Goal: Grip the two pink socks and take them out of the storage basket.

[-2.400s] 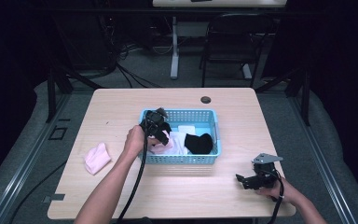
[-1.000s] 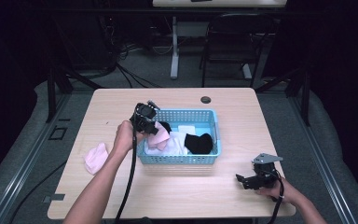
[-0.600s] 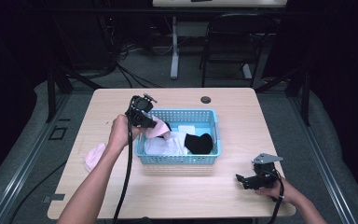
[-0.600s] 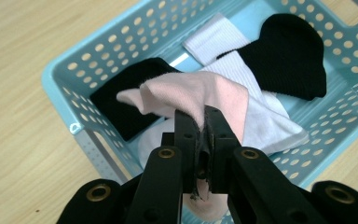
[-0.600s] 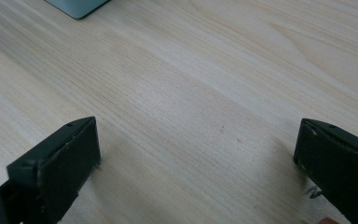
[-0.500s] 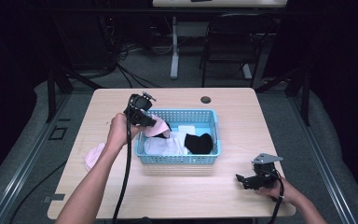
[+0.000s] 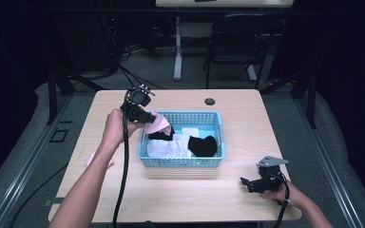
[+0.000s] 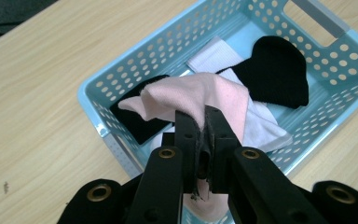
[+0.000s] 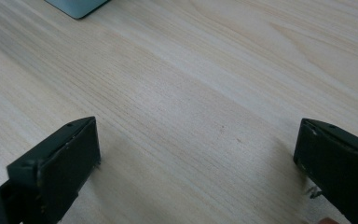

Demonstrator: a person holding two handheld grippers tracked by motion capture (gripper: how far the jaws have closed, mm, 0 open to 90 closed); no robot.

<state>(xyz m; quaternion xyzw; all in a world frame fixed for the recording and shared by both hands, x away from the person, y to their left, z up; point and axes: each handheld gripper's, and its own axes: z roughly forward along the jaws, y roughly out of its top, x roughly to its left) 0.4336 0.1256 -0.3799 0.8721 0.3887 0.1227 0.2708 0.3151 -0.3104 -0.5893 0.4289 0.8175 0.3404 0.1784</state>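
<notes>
My left gripper [image 7: 145, 119] is shut on a pink sock [image 7: 157, 124], held up over the left end of the blue basket [image 7: 217, 156]. In the left gripper view the pink sock [image 8: 200, 95] hangs from the closed jaws above the basket [image 8: 93, 88], which holds black socks [image 8: 275, 74] and white socks [image 8: 261, 126]. A second pink sock [image 7: 95, 156] lies on the table left of the basket, partly behind the forearm. My right gripper [image 7: 248, 182] rests low at the table's front right, its jaws open over bare wood [image 9: 191, 116].
The wooden table [image 7: 180, 199] has a small round black cap [image 7: 210, 101] near its far edge. A chair [image 7: 240, 42] and desk legs stand beyond the table. A corner of the basket [image 9: 74, 7] shows at the top of the right gripper view.
My left gripper has lifted the pink sock up out of the basket and drawn it left and toward the far side. The right gripper has stayed put.
</notes>
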